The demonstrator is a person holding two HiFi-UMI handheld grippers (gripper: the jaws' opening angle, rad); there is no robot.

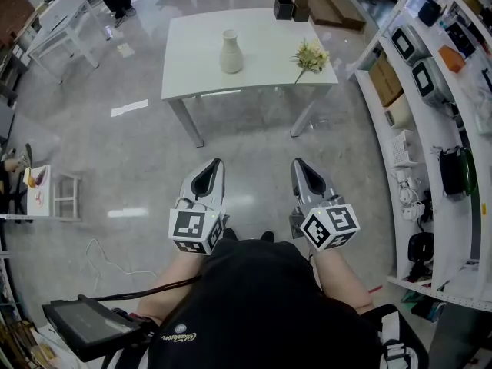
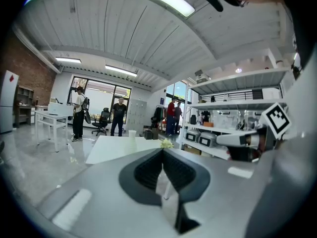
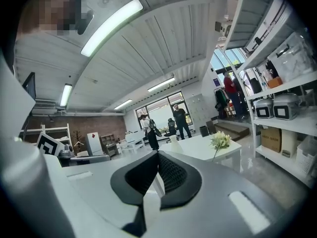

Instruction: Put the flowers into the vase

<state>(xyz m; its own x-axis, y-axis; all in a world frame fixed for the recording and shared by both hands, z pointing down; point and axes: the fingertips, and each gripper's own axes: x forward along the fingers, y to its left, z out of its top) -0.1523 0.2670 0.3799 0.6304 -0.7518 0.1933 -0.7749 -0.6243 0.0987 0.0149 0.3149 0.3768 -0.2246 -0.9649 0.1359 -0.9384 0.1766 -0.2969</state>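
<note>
A white table (image 1: pixel 254 68) stands well ahead of me across the floor. On it a cream vase (image 1: pixel 231 51) stands upright near the middle, and a bunch of pale flowers (image 1: pixel 310 56) lies near the right edge. My left gripper (image 1: pixel 217 164) and right gripper (image 1: pixel 298 163) are held side by side close to my body, far short of the table, both shut and empty. In the left gripper view the jaws (image 2: pixel 162 151) meet, with the vase (image 2: pixel 131 133) and flowers (image 2: pixel 166 143) beyond. In the right gripper view the jaws (image 3: pixel 158 153) are closed; the flowers (image 3: pixel 220 140) show to the right.
Two black boxes (image 1: pixel 284 7) sit at the table's far corner. Shelving (image 1: pixel 430 83) with appliances runs along the right. A small white stand (image 1: pixel 55 194) is at the left, a tablet (image 1: pixel 88 325) and cable at the lower left. People (image 2: pixel 79 110) stand far behind.
</note>
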